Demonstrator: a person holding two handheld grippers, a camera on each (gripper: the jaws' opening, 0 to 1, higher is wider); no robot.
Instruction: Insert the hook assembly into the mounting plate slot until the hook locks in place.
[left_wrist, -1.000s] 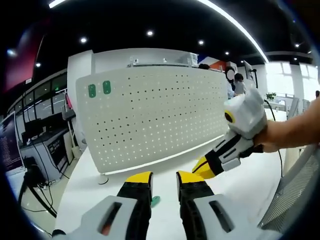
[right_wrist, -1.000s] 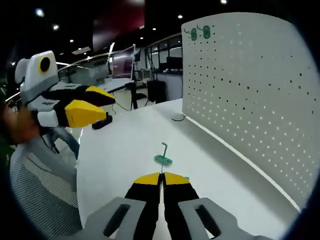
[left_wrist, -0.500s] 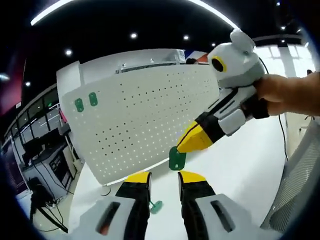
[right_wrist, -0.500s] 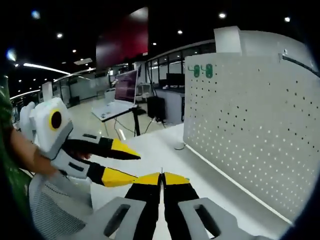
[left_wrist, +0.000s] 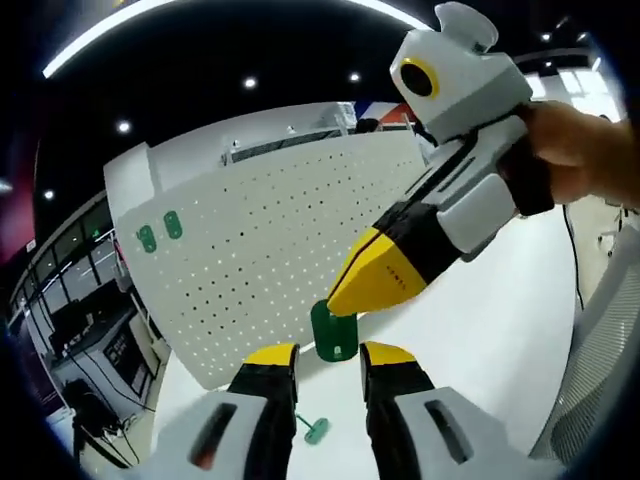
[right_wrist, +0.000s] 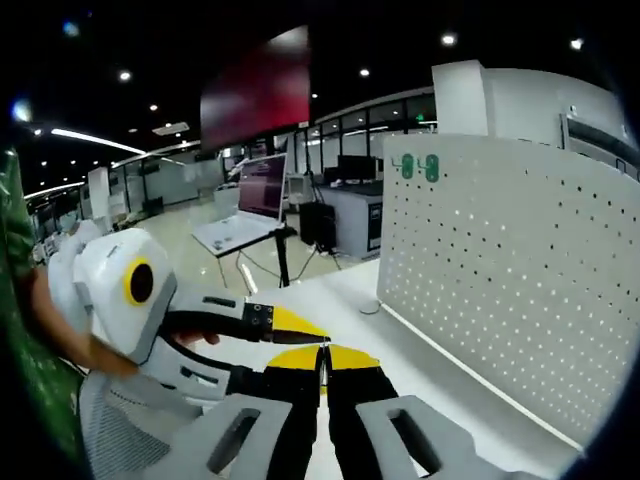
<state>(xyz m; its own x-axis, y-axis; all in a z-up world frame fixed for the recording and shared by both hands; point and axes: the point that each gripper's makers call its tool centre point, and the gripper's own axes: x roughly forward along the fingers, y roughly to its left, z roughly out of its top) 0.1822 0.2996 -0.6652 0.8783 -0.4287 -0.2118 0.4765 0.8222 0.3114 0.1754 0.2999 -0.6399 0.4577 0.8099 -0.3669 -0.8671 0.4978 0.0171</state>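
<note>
The white pegboard mounting plate (left_wrist: 270, 250) stands upright on the white table, with two green hooks (left_wrist: 160, 232) near its top corner. My right gripper (left_wrist: 345, 300) comes in from the upper right, shut on a green hook assembly (left_wrist: 333, 332) that hangs from its yellow tip. That hook sits just above the gap of my left gripper (left_wrist: 330, 355), whose jaws stand open. A second green hook (left_wrist: 315, 430) lies on the table below. In the right gripper view my right gripper (right_wrist: 322, 358) is shut, the left gripper (right_wrist: 305, 345) is close on the left, and the pegboard (right_wrist: 500, 290) is to the right.
The white table (left_wrist: 500, 340) runs along the foot of the pegboard. A person's hand (left_wrist: 575, 150) holds the right gripper. Desks, a monitor (right_wrist: 262, 185) and office chairs stand beyond the table. A grey mesh chair (right_wrist: 110, 440) is at the lower left.
The right gripper has come closer with the green hook, which now sits just above my open left jaws. Both cameras have tilted upward. The left gripper looms nearer in the right gripper view.
</note>
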